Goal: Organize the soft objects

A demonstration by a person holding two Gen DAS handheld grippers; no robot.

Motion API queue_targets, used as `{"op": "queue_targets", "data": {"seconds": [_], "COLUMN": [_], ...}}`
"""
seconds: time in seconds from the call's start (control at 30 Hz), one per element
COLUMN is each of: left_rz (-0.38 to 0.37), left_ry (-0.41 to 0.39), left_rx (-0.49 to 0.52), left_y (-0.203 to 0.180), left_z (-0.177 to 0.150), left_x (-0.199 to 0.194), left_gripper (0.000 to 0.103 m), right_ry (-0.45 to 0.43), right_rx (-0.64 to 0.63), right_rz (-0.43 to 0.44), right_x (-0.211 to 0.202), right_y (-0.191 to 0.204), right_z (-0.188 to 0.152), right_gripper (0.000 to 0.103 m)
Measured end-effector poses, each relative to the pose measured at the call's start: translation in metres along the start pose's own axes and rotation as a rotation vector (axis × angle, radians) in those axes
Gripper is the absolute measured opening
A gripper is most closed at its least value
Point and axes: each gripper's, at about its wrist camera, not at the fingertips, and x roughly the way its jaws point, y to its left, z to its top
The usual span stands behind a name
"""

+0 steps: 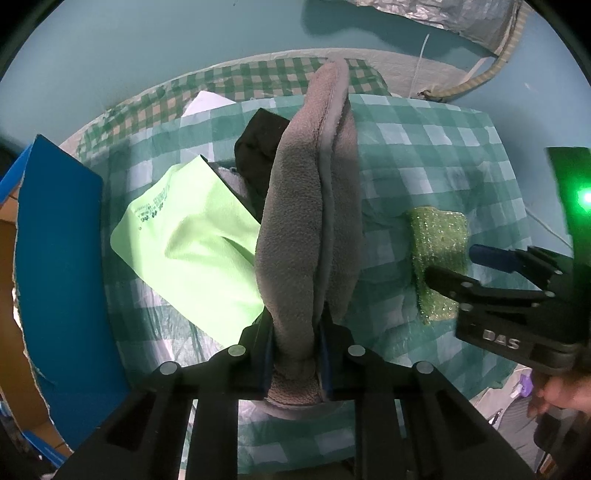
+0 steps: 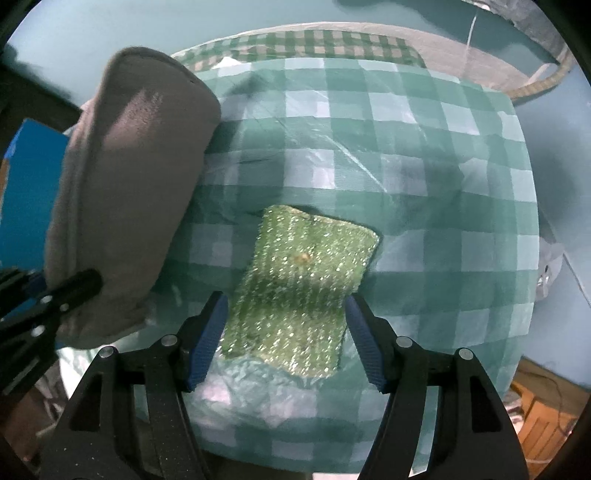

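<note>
My left gripper [image 1: 295,350] is shut on a folded grey fleece cloth [image 1: 310,206] and holds it upright above the table; the cloth also shows at the left of the right wrist view [image 2: 122,192]. A sparkly green scrub sponge [image 2: 303,284] lies flat on the green checked tablecloth [image 2: 424,166]. My right gripper [image 2: 284,332] is open, its blue pads on either side of the sponge's near end; it also shows in the left wrist view [image 1: 458,262] at the sponge [image 1: 439,240]. A lime-green cloth [image 1: 195,254] and a black cloth [image 1: 258,147] lie left of the grey one.
A blue cardboard box [image 1: 59,266] stands open at the table's left edge. A second checked cloth [image 1: 236,81] lies along the far edge by the teal wall. A silver bag with a striped strap [image 1: 480,26] hangs at the upper right.
</note>
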Motion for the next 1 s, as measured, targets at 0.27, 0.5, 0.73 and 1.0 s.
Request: {"op": "queue_targets", "data": {"seconds": [0.27,0.5,0.73,1.0], "left_rz": [0.008,0.008,0.014,0.022], "left_ry": [-0.012,-0.025,-0.060,-0.113], "left_rx": [0.017,0.024,0.044,0.068], "left_y": [-0.004,-0.005,-0.010,-0.013], "left_z": [-0.004,-0.009,-0.012,-0.018], "left_x": [-0.004,-0.008,-0.020,-0.042], "left_gripper": [0.020,0.020,0.019,0.019], "right_ry": [-0.012,-0.046,-0.051,-0.084], "right_rx": [-0.028,-0.076,-0.065,-0.056], "right_rz": [-0.085,-0.118,-0.074,-0.014], "right_x": [0.020,0.018,0.009,-0.017], "right_y": [0.015,0.028,0.021,0.014], "right_z": [-0.001,-0.010,-0.015,-0.025], "right_gripper": [0.067,0.040,0.014,0.014]}}
